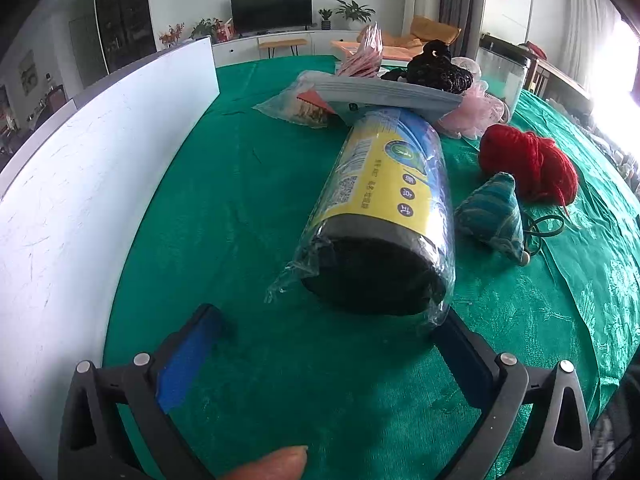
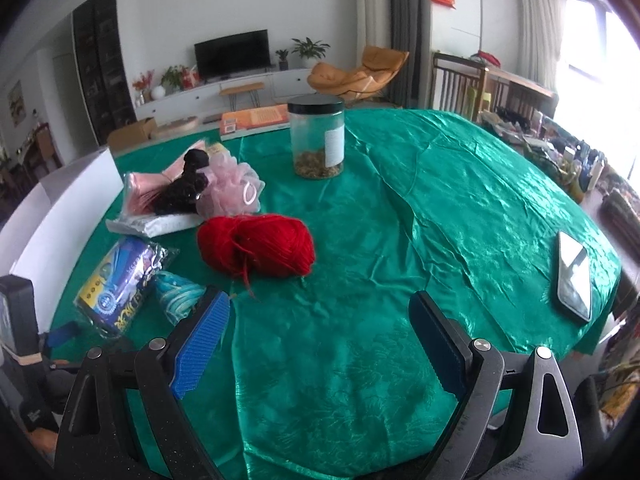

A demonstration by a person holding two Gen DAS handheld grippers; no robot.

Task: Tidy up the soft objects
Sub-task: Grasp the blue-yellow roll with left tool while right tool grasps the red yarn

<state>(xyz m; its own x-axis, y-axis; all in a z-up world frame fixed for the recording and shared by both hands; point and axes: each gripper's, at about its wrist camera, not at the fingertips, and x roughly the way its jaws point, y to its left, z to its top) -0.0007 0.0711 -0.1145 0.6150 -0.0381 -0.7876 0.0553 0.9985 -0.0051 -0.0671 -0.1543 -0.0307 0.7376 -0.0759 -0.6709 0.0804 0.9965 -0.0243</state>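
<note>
green cloth (image 2: 400, 240) under everything: red yarn (image 2: 256, 246) at 12 o'clock of right gripper (image 2: 320, 334), jar (image 2: 317, 138) beyond, phone (image 2: 575, 276) at 2. bag roll (image 1: 384, 216) at 12 of left gripper (image 1: 332, 344), touching its right finger. both spread wide, holding nothing.

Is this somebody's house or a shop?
Most likely a home's living room. A television sits on a low white cabinet with potted plants beside it, and there's an orange lounge chair behind the table with the green cloth.
</note>
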